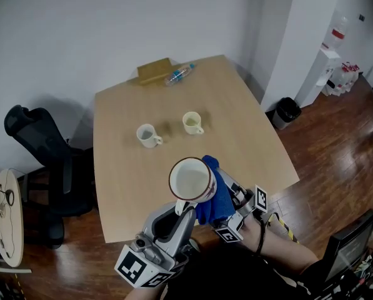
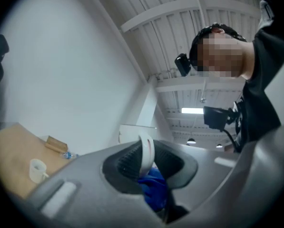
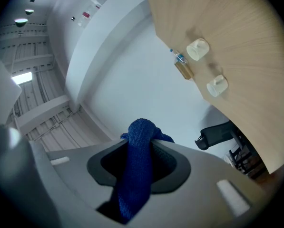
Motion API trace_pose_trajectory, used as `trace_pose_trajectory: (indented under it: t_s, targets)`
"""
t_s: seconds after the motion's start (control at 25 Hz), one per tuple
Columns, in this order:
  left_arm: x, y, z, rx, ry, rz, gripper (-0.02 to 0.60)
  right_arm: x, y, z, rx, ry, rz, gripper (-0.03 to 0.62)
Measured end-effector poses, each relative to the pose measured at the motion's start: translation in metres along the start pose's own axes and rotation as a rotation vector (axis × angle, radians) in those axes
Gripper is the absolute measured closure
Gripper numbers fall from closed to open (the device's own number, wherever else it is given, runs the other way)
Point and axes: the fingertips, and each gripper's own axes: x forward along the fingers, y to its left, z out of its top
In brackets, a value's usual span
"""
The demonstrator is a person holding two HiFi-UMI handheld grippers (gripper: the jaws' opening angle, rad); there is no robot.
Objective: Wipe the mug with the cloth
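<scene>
Against a white wall a pale wooden table (image 1: pixel 248 136) is set on a dark wood floor, with a black office chair (image 1: pixel 45 158) at its left side and a black bin (image 1: pixel 287 112) past its right corner. At the far edge of the table a cardboard box (image 1: pixel 153 71) is seen with a plastic bottle (image 1: pixel 179 74) lying just beside it. Near the middle of the tabletop two pale cups (image 1: pixel 148 135) are stood upright, somewhat apart from each other, their handles turned to the right.

Above the near edge of the table the mug (image 1: pixel 192 180) is held in the air, clear of the surface. It is white with a reddish rim and is tipped so that its mouth is turned up toward the head camera. Its handle is pinched by the left gripper (image 1: pixel 185 210); in the left gripper view the white loop of the handle is seen clamped edge-on between the two dark pads.

The blue cloth (image 1: pixel 213 195) is gripped by the right gripper (image 1: pixel 228 197), whose jaws are pressed onto a bunched fold of it, with the top of the fold sticking out beyond the jaws and the rest trailing back behind them. In the head view the cloth is laid against the right side of the mug's outer wall, from near the rim down to the base by the handle.
</scene>
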Motion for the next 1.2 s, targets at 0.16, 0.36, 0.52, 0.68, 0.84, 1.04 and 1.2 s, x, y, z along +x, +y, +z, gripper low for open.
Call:
trace_pose_trajectory:
  t_s: [0.16,0.36,0.52,0.68,0.84,1.04,1.2]
  targets:
    - [0.002,0.006,-0.004,0.021,0.003,0.034,0.52,-0.009,-0.022,-0.021,0.058,0.022,-0.07,0.476]
    - [-0.01,0.03,-0.007,0.048,0.019,0.122,0.52,-0.018,-0.027,-0.021,0.011,0.054,-0.138,0.476]
    - [-0.028,0.06,-0.011,0.096,0.053,0.221,0.52,-0.021,-0.014,0.004,-0.222,0.088,-0.211,0.474]
    - [-0.053,0.093,-0.028,0.163,0.127,0.312,0.52,-0.018,0.005,0.031,-0.761,0.218,-0.403,0.473]
    - [-0.07,0.119,-0.057,0.182,0.215,0.371,0.52,-0.01,0.012,0.048,-1.387,0.42,-0.649,0.471]
    - [-0.081,0.148,-0.13,0.182,0.353,0.357,0.52,-0.04,-0.048,0.082,-1.791,0.751,-0.959,0.47]
    - [-0.09,0.173,-0.194,0.122,0.493,0.378,0.52,-0.077,-0.11,0.105,-1.665,0.868,-1.109,0.47]
